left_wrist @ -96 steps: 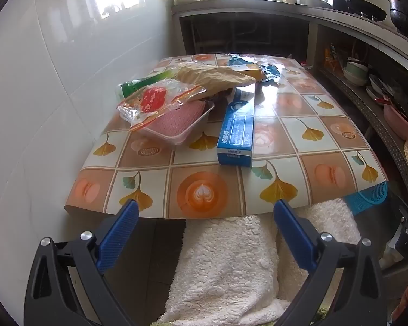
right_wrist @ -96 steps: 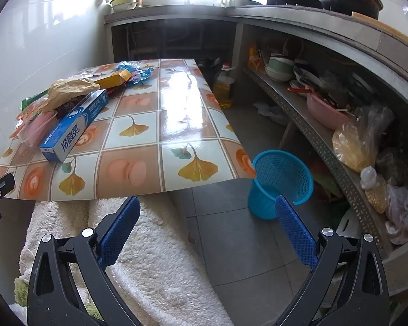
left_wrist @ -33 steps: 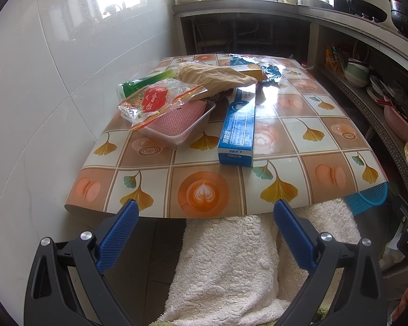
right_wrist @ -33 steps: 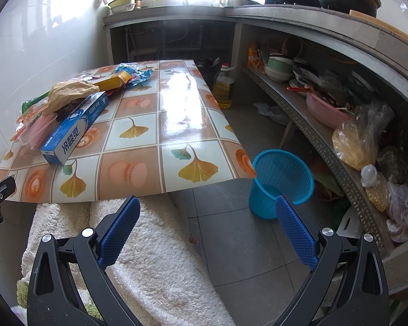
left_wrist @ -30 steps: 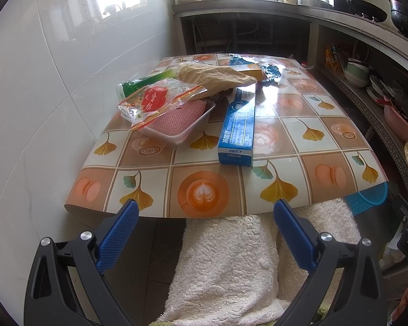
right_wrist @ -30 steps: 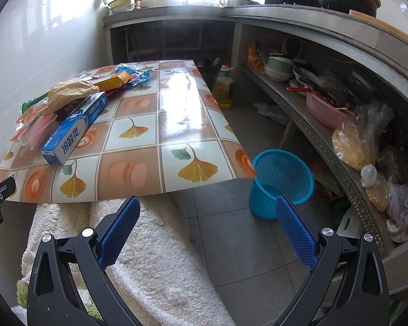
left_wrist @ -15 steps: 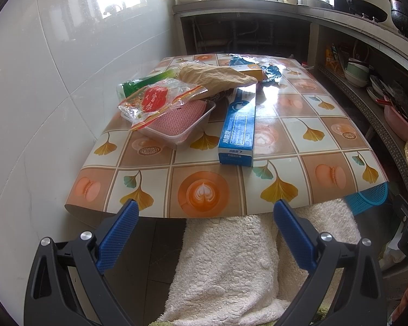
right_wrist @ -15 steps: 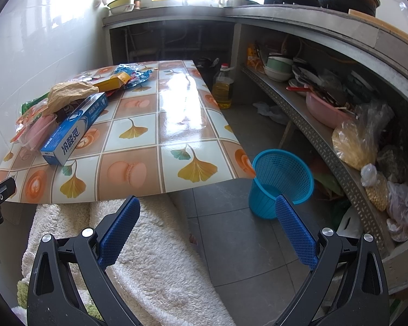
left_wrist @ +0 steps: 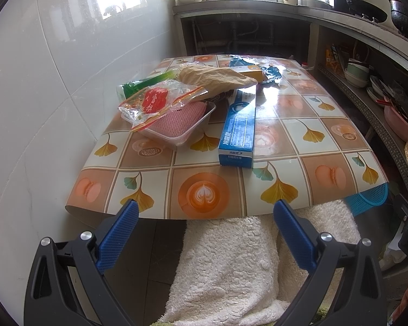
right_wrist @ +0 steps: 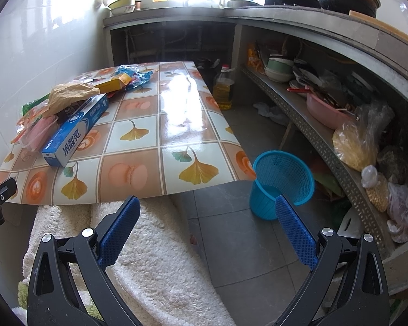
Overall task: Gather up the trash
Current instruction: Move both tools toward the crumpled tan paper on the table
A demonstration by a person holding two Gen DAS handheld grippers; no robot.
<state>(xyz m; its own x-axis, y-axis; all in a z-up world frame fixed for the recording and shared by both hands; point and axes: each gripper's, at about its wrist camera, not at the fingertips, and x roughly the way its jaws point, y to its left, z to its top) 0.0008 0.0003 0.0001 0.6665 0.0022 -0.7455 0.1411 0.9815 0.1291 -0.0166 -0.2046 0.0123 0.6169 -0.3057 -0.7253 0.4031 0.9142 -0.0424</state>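
Blue cardboard catches my eye first: a long box point(left_wrist: 238, 130) with white lettering lies flat on the table point(left_wrist: 204, 190), one end toward me, well back from the near edge. Just to its left sits a clear plastic tray point(left_wrist: 176, 125) with a pink pad in it, and a crinkled red-and-clear wrapper point(left_wrist: 155, 103) is draped over the tray's far corner. Behind that, a crumpled tan paper bag point(left_wrist: 215, 77) rests on top of the pile, with a green packet point(left_wrist: 147, 84) poking out by the wall and a yellow box point(left_wrist: 249, 72) and torn blue foil wrapper point(left_wrist: 270, 72) farther back. All of this trash is bunched on the wall side of the table.

My left gripper point(left_wrist: 204, 217) hangs in front of the table's near edge with its blue pads spread wide and nothing between them. My right gripper point(right_wrist: 208, 212) is likewise spread and empty, held over the white fleece point(right_wrist: 149, 244) and grey floor tiles.

Only the right wrist view shows the blue mesh basket point(right_wrist: 283, 179) whole, standing upright on the floor just beside the table's near right corner; in the left wrist view I see only a sliver of its rim under the table edge. The right view also shows an oil bottle point(right_wrist: 224, 88) on the floor and the cluttered shelf point(right_wrist: 326, 135).
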